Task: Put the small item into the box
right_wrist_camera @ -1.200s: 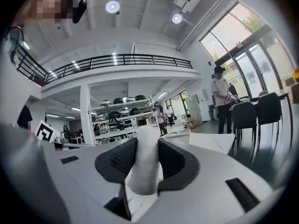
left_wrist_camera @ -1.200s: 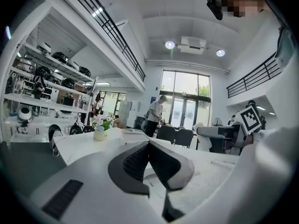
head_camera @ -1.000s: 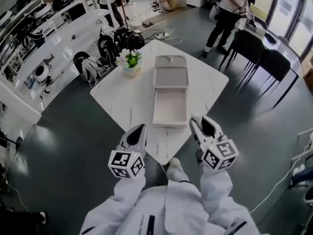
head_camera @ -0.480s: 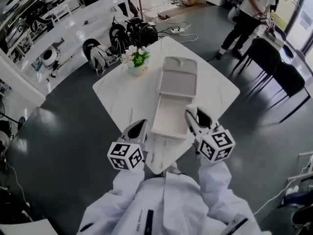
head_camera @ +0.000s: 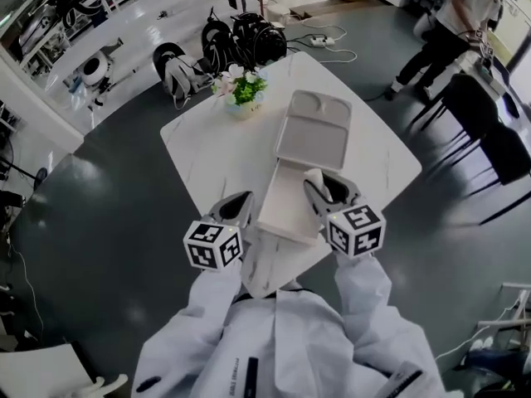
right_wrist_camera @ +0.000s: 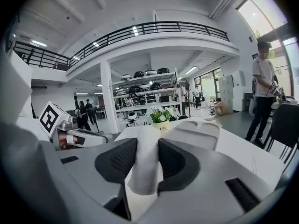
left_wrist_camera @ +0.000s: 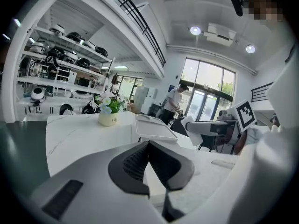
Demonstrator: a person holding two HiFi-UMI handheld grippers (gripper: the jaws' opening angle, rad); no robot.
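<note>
An open white box [head_camera: 282, 208] lies on the white table [head_camera: 207, 152], its lid [head_camera: 314, 131] folded back on the far side. My right gripper [head_camera: 315, 184] hovers at the near right edge of the box tray, shut on a small white cylindrical item [right_wrist_camera: 144, 164] that stands between its pads. The lid [right_wrist_camera: 196, 132] shows just beyond that item. My left gripper [head_camera: 241, 201] hangs over the table just left of the box, with its jaws together and nothing in them [left_wrist_camera: 149, 146]. From the left gripper view, the right gripper [left_wrist_camera: 189, 126] and the lid [left_wrist_camera: 154, 127] lie ahead.
A small pot of flowers [head_camera: 245, 98] stands at the table's far left corner. Black chairs [head_camera: 489, 131] and a standing person [head_camera: 452, 31] are to the right. Black bags [head_camera: 224, 44] lie on the floor beyond the table. The near table corner [head_camera: 261, 284] is close to my body.
Both grippers have moved forward over the table towards the box. The right one, still holding the white item, now reaches the tray's near right edge.
</note>
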